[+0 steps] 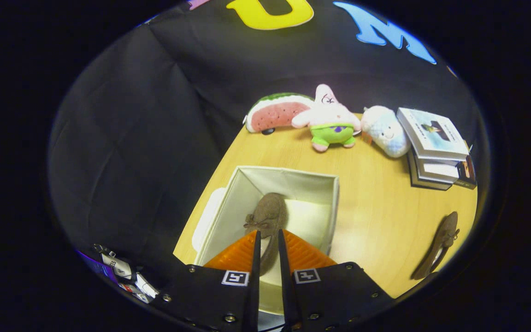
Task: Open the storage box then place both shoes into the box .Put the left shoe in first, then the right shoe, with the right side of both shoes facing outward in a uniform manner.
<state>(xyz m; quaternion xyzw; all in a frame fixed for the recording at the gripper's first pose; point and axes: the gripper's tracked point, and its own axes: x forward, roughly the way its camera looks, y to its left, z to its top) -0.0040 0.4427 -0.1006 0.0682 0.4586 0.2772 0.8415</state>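
An open white fabric storage box stands on the wooden table. A brown suede shoe with a small bow is inside it, toe pointing away from me, its heel end running back between my fingers. My gripper hangs over the box's near side, its fingers drawn close together and pressing on the shoe's rear part. The second brown shoe lies on the table to the right of the box, well apart from it.
The box's white lid lies against its left side, near the table's left edge. Along the back stand a watermelon plush, a pink star plush, a white plush and a stack of books.
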